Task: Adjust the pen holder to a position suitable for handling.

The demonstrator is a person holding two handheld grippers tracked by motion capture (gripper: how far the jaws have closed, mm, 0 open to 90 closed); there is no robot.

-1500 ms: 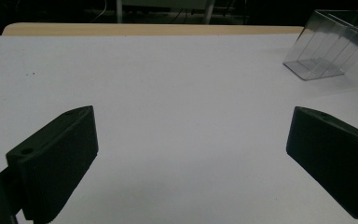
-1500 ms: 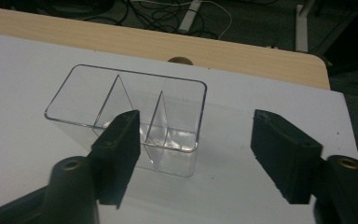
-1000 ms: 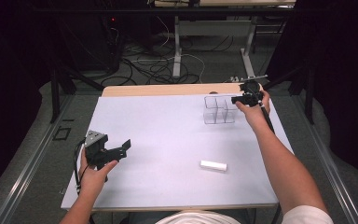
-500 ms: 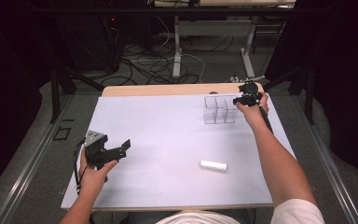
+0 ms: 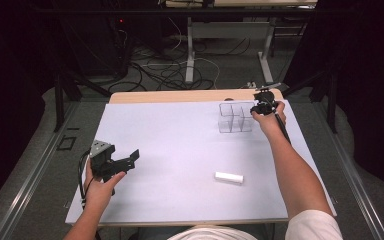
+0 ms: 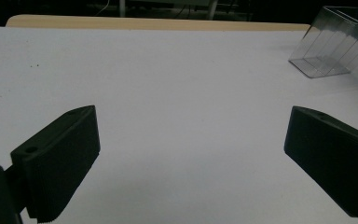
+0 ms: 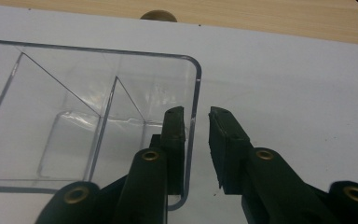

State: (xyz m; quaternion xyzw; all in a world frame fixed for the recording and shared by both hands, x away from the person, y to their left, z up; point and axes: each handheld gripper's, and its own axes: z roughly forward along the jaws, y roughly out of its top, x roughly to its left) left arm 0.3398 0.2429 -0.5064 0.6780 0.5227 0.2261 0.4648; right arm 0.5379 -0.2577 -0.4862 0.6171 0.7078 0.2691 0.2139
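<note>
Clear divided box (image 5: 235, 118) sits at the table's far right; going left to right, the left gripper (image 5: 121, 162) waits spread wide over bare white table (image 5: 180, 150), a white block (image 5: 229, 177) lies mid-table, and the right gripper (image 7: 196, 122) straddles the box's wall. Its jaws have just been closing, one inside and one outside, a slight gap apparently remaining. Gripping the wall looks like the step in hand; next they must pinch firmly before moving the box.

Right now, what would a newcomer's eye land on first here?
The right gripper at the far right of the table, its jaws just closing astride one wall of the clear divided box, a small gap left outside. Then the white block lying alone near the front, and the left gripper held wide open.
</note>
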